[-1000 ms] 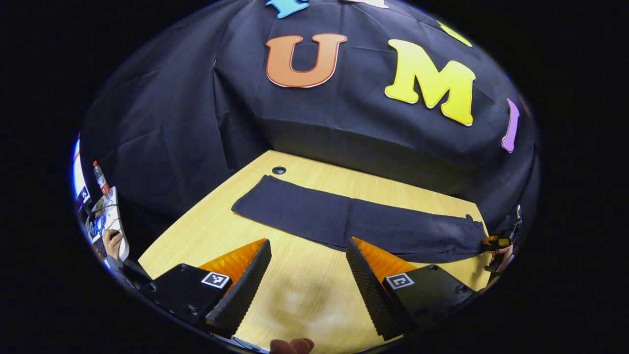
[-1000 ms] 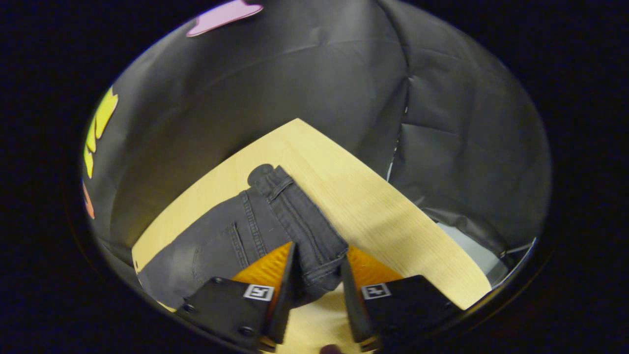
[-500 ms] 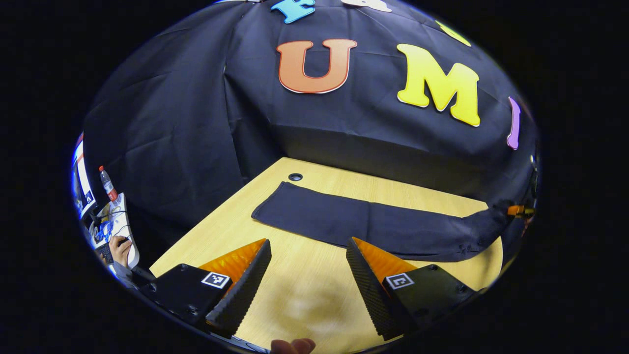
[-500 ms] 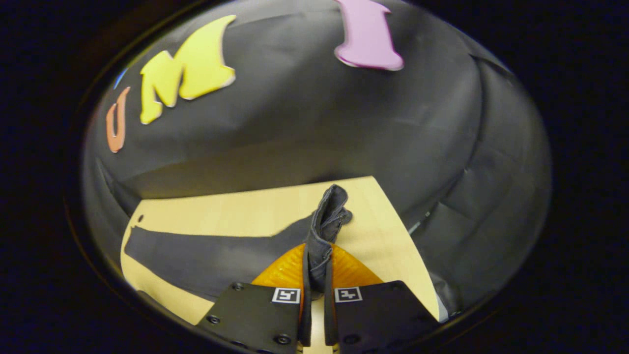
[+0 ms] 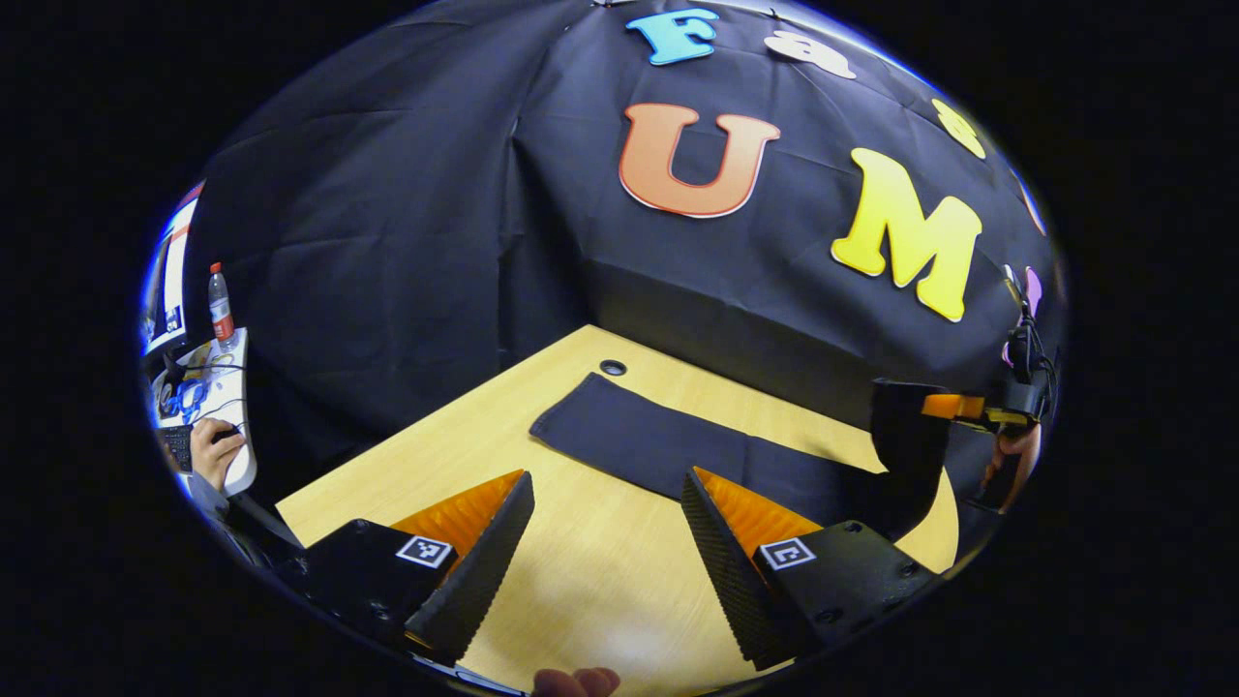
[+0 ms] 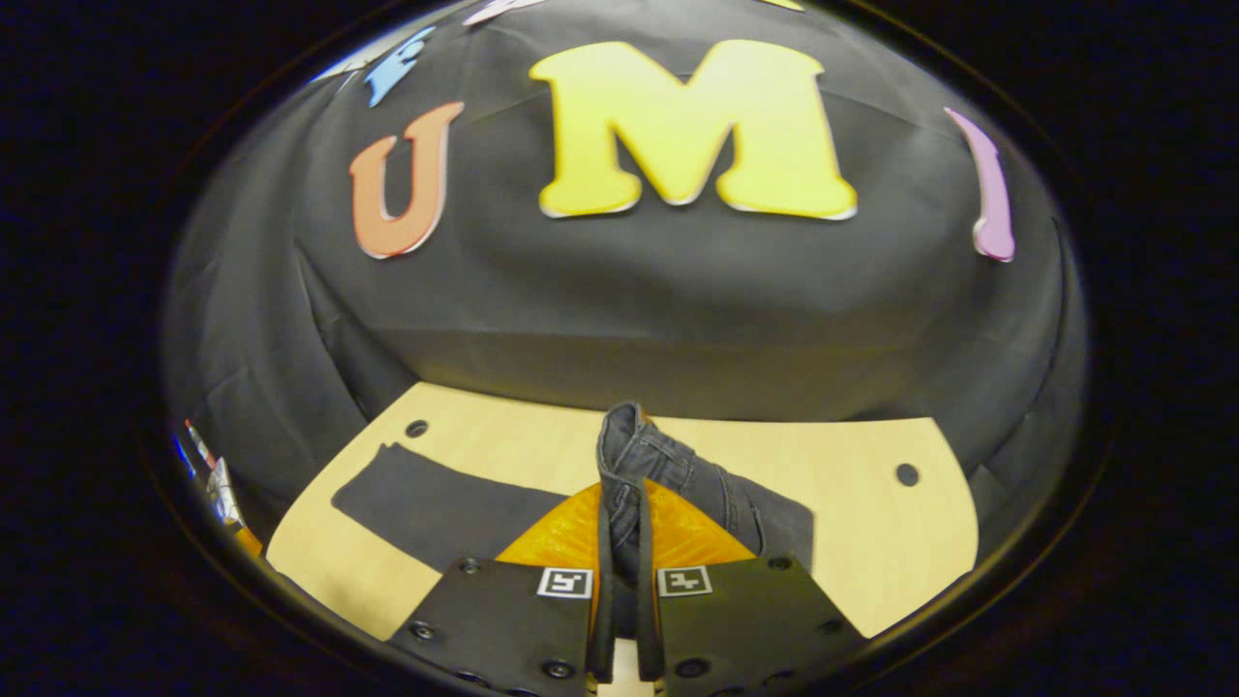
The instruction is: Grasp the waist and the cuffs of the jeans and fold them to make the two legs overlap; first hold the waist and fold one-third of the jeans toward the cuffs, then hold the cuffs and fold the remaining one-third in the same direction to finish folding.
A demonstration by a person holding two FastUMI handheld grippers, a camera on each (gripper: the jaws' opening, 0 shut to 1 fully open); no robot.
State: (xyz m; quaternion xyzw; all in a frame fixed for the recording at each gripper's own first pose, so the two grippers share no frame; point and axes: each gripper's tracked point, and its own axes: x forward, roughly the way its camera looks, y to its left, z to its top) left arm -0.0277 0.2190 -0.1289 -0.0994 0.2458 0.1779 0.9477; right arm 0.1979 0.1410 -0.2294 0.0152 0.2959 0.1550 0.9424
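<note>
Wooden table [image 6: 871, 542], jeans [image 6: 436, 503] waist pinched between right gripper [image 6: 619, 542] fingers; left gripper [image 5: 605, 542] fingers wide, jeans beyond

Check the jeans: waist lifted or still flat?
Lifted: the right tongs are shut on the jeans' waist, raised off the table.

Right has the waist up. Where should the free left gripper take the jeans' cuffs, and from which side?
Probably the cuff hem, the far end lying flat on the table near its hole. Slide the open left gripper in low from beyond that edge, one finger under.
</note>
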